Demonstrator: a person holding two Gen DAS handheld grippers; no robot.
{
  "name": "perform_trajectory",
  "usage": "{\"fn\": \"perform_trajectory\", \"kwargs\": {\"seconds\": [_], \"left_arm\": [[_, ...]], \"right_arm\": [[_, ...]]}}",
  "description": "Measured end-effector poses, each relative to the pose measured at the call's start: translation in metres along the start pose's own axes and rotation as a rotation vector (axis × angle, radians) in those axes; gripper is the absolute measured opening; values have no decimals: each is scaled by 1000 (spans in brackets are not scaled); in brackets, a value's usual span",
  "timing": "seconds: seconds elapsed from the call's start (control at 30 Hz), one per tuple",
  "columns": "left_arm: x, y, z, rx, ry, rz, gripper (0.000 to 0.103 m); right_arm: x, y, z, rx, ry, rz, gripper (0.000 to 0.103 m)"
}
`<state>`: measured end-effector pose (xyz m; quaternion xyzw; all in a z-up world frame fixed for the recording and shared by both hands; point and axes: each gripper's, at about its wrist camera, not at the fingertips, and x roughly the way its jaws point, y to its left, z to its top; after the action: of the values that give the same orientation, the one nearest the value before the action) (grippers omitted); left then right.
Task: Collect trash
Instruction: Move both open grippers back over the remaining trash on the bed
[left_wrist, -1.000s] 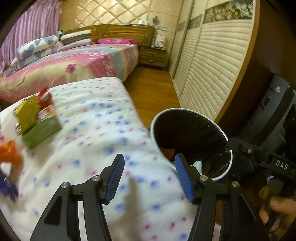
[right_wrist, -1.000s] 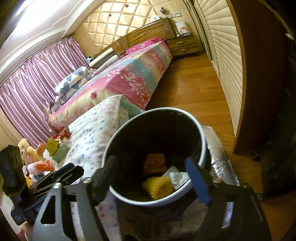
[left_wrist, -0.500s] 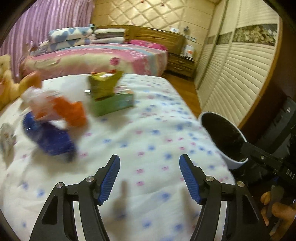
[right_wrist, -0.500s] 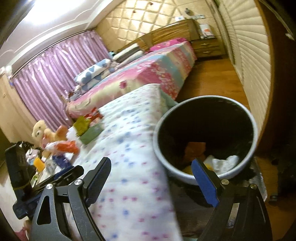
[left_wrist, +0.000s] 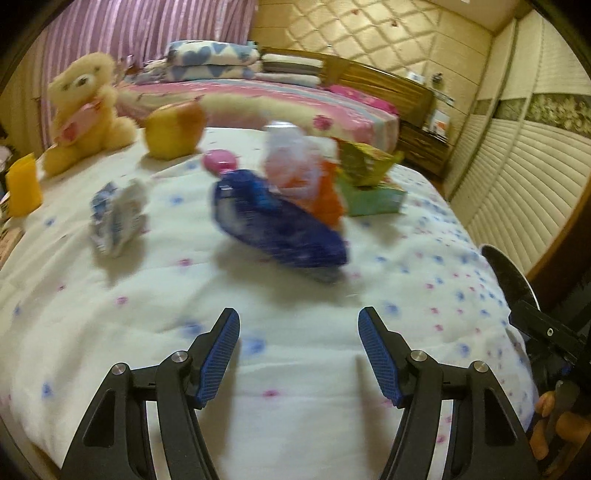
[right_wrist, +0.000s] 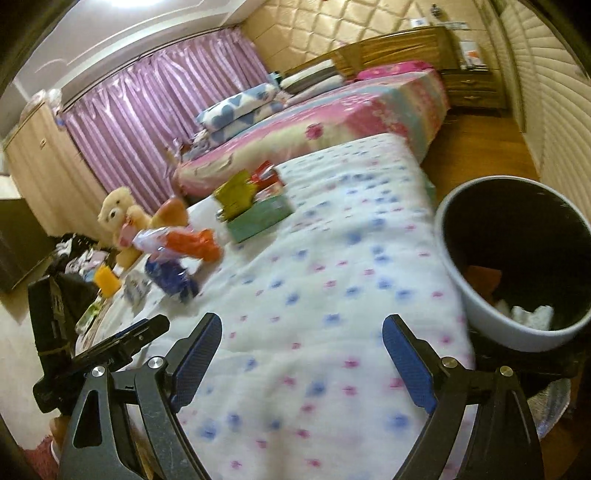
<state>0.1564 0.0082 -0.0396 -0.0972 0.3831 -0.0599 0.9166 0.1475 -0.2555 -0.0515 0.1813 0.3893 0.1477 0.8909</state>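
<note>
A blue wrapper (left_wrist: 280, 229) lies on the white dotted bedspread (left_wrist: 295, 424), just beyond my left gripper (left_wrist: 298, 332), which is open and empty. Behind it sit an orange-and-clear wrapper (left_wrist: 306, 177) and a crumpled white-blue wrapper (left_wrist: 118, 214) further left. My right gripper (right_wrist: 301, 332) is open over the bedspread (right_wrist: 332, 277) with nothing between its fingers. The black-lined trash bin (right_wrist: 476, 295) stands to its right, with white tissue (right_wrist: 532, 314) and an orange scrap (right_wrist: 484, 275) inside. The blue wrapper (right_wrist: 170, 277) and orange wrapper (right_wrist: 192, 242) show at the right view's left.
A green tissue box (left_wrist: 373, 195) topped by a yellow-green packet (left_wrist: 364, 162), a teddy bear (left_wrist: 85, 110), a yellow cup (left_wrist: 24, 184) and a pink lid (left_wrist: 220, 161) share the bedspread. A second bed (right_wrist: 332, 110) lies beyond. Wardrobe doors (left_wrist: 517, 166) line the right.
Both views have swung left from the bin to the bedspread, so the wrappers now lie ahead of the left gripper. Both pairs of jaws stand a little wider than before.
</note>
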Motion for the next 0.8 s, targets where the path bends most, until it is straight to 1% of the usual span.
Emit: {"fn": "perform_trajectory", "kwargs": {"seconds": [0.17, 0.4, 0.8], "left_arm": [[-8, 18, -1, -30, -11, 25, 66], [-19, 40, -2, -68, -31, 56, 66], [-18, 70, 1, -120, -34, 107, 66]], "right_arm": [[13, 23, -1, -41, 26, 41, 90], [33, 49, 0, -87, 60, 74, 90], [60, 83, 2, -156, 122, 122, 91]]}}
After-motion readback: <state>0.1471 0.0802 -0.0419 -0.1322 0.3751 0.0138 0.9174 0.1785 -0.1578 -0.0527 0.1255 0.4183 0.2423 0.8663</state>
